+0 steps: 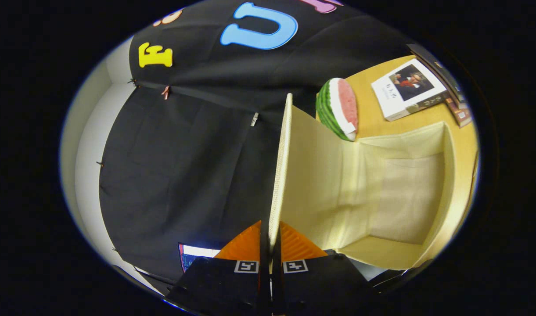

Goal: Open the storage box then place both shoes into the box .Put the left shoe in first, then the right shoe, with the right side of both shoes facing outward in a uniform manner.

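Note:
The cream storage box (404, 197) stands on the wooden table with its inside bare and in view. Its lid (282, 166) is raised and stands edge-on, running straight away from my fingers. My gripper (270, 232) is shut on the lid's near edge, one finger on each face of it. The whole view is rolled to one side.
A watermelon-slice toy (338, 109) lies on the wooden table (373, 79) just beyond the box. A white book (410, 90) and darker books (458, 109) lie farther off on the same table. A lit screen (197, 254) shows beside my fingers.

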`<state>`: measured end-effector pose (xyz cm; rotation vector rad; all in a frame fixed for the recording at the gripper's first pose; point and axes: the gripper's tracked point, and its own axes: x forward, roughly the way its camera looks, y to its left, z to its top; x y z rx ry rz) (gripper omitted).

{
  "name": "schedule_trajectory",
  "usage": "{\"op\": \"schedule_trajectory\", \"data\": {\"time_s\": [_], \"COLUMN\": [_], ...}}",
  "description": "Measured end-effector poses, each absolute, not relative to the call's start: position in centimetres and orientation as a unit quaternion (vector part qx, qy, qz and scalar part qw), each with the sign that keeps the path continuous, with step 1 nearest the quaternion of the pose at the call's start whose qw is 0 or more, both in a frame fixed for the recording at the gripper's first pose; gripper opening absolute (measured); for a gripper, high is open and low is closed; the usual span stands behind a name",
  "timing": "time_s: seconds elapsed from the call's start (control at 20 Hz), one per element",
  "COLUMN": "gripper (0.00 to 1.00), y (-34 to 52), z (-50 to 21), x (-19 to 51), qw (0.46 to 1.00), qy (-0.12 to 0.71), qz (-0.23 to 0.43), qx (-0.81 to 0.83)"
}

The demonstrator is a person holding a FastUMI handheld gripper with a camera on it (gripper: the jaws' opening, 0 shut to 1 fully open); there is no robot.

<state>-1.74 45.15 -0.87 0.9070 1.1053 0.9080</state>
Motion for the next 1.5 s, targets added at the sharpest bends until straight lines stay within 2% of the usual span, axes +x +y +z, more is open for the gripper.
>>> {"op": "schedule_trajectory", "data": {"time_s": [0.2,0.35,0.7,0.8,0.85,1.0,1.25,1.5], "gripper": [0.06,0.06,0.06,0.08,0.14,1.0,0.98,0.98], "y": [52.4,56.2,57.7,57.5,57.0,54.3,46.6,34.6], "z": [-3.3,-5.4,-6.7,-7.2,-7.8,-7.8,-5.7,-5.2], "x": [-2.5,-3.0,-2.8,-1.0,0.1,1.2,2.7,4.8], "qw": [0.669,0.674,0.679,0.705,0.726,0.769,0.838,0.896], "qy": [0.496,0.51,0.52,0.506,0.493,0.464,0.39,0.336], "qz": [0.423,0.415,0.4,0.376,0.361,0.34,0.331,0.266], "qx": [0.357,0.337,0.329,0.325,0.316,0.278,0.192,0.118]}}
